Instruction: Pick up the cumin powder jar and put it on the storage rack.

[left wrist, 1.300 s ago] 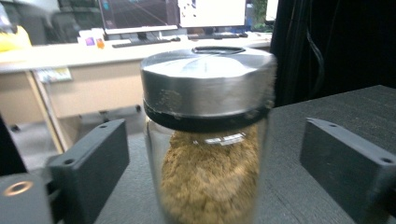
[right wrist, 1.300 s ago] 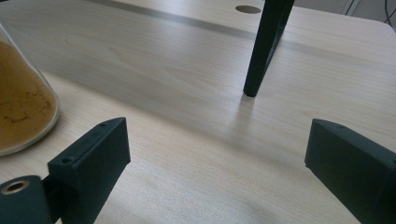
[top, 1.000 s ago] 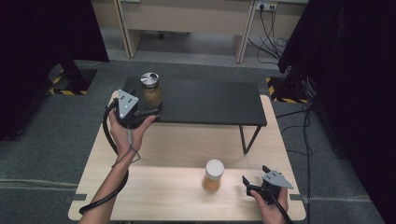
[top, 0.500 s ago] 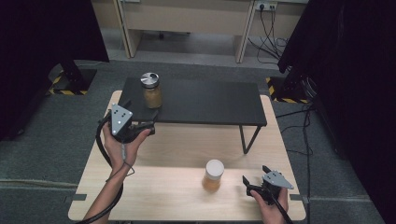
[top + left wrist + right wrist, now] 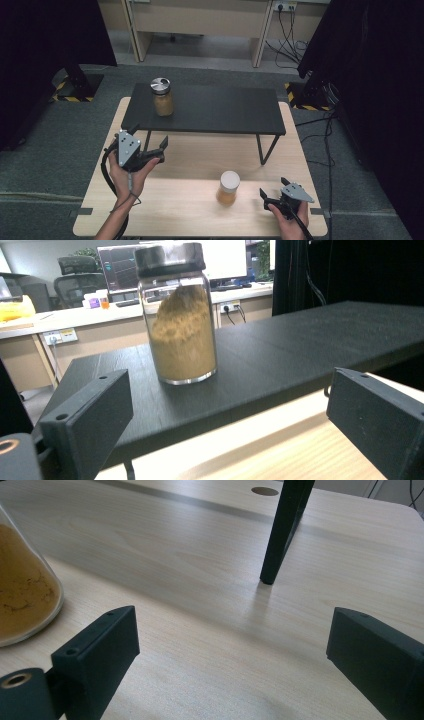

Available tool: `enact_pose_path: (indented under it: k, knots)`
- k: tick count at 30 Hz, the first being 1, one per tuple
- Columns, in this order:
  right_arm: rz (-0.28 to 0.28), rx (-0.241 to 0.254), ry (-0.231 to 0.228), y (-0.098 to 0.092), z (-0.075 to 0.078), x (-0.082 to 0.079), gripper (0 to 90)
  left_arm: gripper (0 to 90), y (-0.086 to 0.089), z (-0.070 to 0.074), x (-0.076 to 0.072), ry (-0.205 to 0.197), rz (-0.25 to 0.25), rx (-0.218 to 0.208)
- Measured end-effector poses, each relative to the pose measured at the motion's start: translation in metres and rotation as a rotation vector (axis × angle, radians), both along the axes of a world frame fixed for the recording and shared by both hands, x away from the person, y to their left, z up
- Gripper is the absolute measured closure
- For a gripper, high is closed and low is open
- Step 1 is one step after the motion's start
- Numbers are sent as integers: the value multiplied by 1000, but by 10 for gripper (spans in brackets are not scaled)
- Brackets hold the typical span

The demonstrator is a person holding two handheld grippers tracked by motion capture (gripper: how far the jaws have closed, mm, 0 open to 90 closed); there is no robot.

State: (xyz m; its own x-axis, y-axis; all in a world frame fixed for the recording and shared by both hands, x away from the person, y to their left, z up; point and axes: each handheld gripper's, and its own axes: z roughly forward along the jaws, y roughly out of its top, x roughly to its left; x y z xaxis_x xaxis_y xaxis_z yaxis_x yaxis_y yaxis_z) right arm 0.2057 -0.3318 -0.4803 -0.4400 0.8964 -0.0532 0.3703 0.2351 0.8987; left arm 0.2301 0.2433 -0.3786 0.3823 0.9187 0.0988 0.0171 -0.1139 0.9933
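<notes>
We hold two grippers over the wooden surface (image 5: 190, 165). Left gripper (image 5: 156, 148) hangs in front of the black shelf (image 5: 210, 107), jaws spread wide, nothing between them. It points at the metal-lid jar (image 5: 162, 97), which stands upright near the shelf's left end, well apart from the jaws; in the left gripper view the jar (image 5: 181, 315) sits centred beyond the open jaws, brown powder heaped on one side inside.

Right gripper (image 5: 268, 196) rests low at the near right of the surface, also released and empty. The white-lid jar (image 5: 228, 187) stands upright just beside it, not touching; the right gripper view catches only the jar's lower edge (image 5: 25, 600) at the left and a shelf leg (image 5: 282, 530) ahead.

Our read: one jar is already up on the shelf, the second remains down on the surface. Next move likely calls for the right gripper to swing left, centre its jaws on the white-lid jar's body and close. Glass is smooth, so grip below the lid and keep it upright.
</notes>
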Motion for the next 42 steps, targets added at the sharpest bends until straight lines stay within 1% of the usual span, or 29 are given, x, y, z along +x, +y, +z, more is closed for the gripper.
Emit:
enact_pose_path:
  k: [3, 6, 7, 11, 13, 14, 15, 16, 17, 21, 22, 24, 25, 27, 29, 31, 33, 34, 35, 37, 38, 42]
  knots:
    - [1, -3, 2, 0, 0, 0, 67, 37, 1, -9, -5, 3, -11, 1]
    - [1, -7, 4, 1, 1, 0, 67, 38, 3, -19, -10, 4, -12, -7]
    - [1, -7, 3, 1, 1, 0, 68, 38, 3, -19, -10, 4, -12, -7]
    - [-1, 2, -1, 0, 0, 0, 67, 38, 4, -36, -19, -5, -11, -14]
    - [0, 3, 1, 0, 0, 0, 67, 38, 5, -45, -22, 1, -12, -24]
    - [0, 0, 2, 0, 0, 0, 67, 38, 5, -53, -24, 9, -14, -28]
    - [1, -6, 2, 1, 1, 0, 67, 38, 5, -53, -24, 9, -14, -28]
    - [1, -7, 2, 1, 1, 0, 67, 38, 5, -59, -25, 26, -18, -27]
    - [0, -7, 2, 1, 1, 0, 67, 38, 5, -63, -26, 36, -19, -18]
    - [-1, -7, 5, 1, 1, 1, 67, 40, 3, -80, -28, 68, -21, -11]
    - [0, -7, 4, 1, 1, 0, 68, 40, 3, -84, -29, 76, -23, -1]
    - [0, -6, 2, 1, 1, 0, 67, 40, 2, -92, -30, 99, -23, -13]
    - [-1, -6, 3, 1, 1, 0, 68, 40, 2, -96, -29, 111, -23, -9]
    - [0, -8, 7, 1, 1, 1, 67, 40, 1, -98, -28, 133, -26, 16]
    - [0, -10, 7, 2, 1, 1, 67, 40, 2, -104, -28, 145, -27, -4]
    - [0, -12, 5, 2, 1, 1, 68, 40, 1, -109, -28, 152, -24, -9]
    - [0, -13, 5, 2, 1, 1, 67, 52, 3, -113, -28, 174, -31, -25]
    - [0, -13, 5, 2, 1, 1, 67, 57, 3, -113, -28, 174, -31, -25]
    - [0, -15, 5, 3, 1, 1, 67, 57, 3, -118, -29, 183, -30, -24]
    - [0, -16, 7, 3, 2, 1, 67, 58, 3, -119, -29, 184, -29, -23]
    - [0, -16, 6, 3, 1, 1, 68, 59, 3, -122, -28, 189, -25, -26]
    - [1, -20, 2, 4, 1, 0, 67, 59, 4, -125, -27, 206, -22, -31]
